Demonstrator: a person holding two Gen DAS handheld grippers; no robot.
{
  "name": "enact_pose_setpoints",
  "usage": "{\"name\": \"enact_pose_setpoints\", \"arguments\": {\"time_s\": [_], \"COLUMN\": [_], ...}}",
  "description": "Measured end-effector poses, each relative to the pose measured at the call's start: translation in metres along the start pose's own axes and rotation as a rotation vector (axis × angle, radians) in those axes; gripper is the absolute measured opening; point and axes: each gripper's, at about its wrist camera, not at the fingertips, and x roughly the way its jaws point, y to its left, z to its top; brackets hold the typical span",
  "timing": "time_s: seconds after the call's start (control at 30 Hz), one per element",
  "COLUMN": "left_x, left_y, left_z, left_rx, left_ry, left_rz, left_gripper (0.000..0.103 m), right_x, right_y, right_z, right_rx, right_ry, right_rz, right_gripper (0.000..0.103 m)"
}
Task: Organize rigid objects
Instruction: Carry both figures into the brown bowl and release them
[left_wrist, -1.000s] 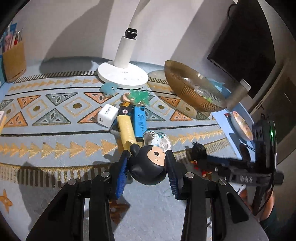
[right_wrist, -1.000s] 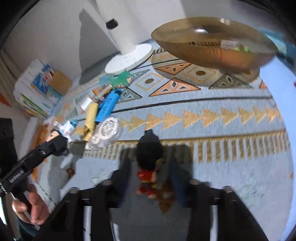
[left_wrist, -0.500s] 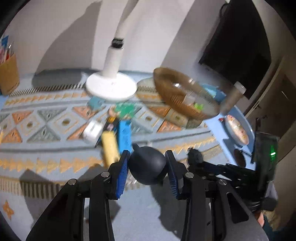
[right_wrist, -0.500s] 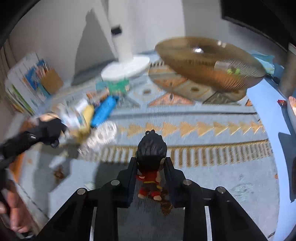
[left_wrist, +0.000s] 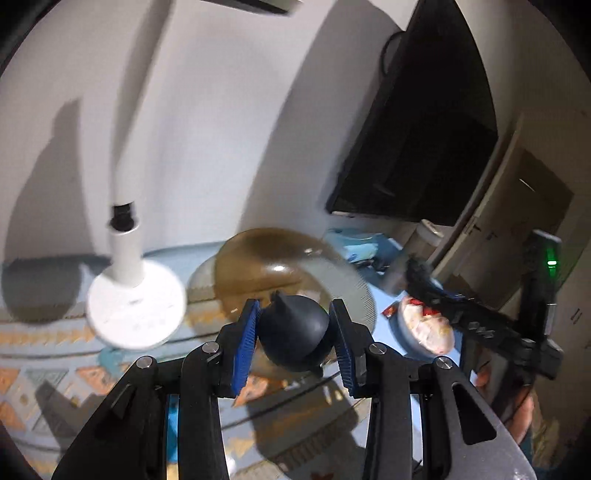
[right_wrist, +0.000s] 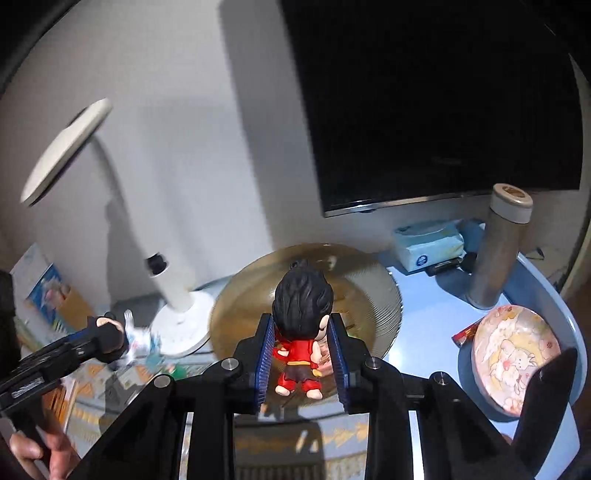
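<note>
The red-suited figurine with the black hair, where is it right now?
In the right wrist view the red-suited figurine sits centre frame, clamped between the right gripper's blue pads, in front of the amber glass bowl, with the white lamp base to its left.

The left gripper (left_wrist: 293, 334) tilts downward, its blue-padded fingers (left_wrist: 244, 347) clamped on a black round-headed figurine (left_wrist: 293, 336). The right gripper (right_wrist: 301, 354) — also angled down — has just closed, pads pinching a red-suited figurine (right_wrist: 300, 332) held upright. A bare hand (right_wrist: 37, 452) grips the left handle.
</note>
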Motion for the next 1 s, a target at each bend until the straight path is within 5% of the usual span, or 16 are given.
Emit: {"name": "enact_pose_setpoints", "arguments": {"time_s": [0.27,0.4,0.5,0.53,0.77,0.93,1.0], "left_x": [0.089,0.116,0.123,0.119,0.031,-0.059,-0.100], "left_y": [-0.012,-0.019,-0.015,-0.010,0.004,0.014,0.021], "left_z": [-0.001,-0.006,-0.003,-0.002,-0.002,-0.025,-0.043], "left_rx": [0.012,0.066,0.047,0.024,0.017,0.028,0.030], "left_ry": [0.120,0.124,0.126,0.120,0.025,-0.075,-0.122], "left_rz": [-0.031,0.050,0.097,0.080,0.048,0.124,0.199], "left_gripper": [0.035,0.036,0.073,0.075,0.075,0.077,0.082], "right_x": [0.061,0.081,0.091,0.089,0.033,-0.016,-0.035], "right_y": [-0.019,-0.028,-0.037,-0.039,-0.030,0.009,0.032], "right_z": [-0.006,-0.013,-0.011,-0.010,-0.006,-0.020,-0.033], "right_rx": [0.032,0.043,0.054,0.062,0.070,-0.016,-0.053], "right_ry": [0.133,0.172,0.197,0.194,0.087,0.017,-0.006], "right_rz": [-0.020,-0.068,-0.096,-0.112,-0.115,-0.080,-0.050], "right_gripper": [0.028,0.028,0.037,0.045,0.061,0.062,0.070]}}
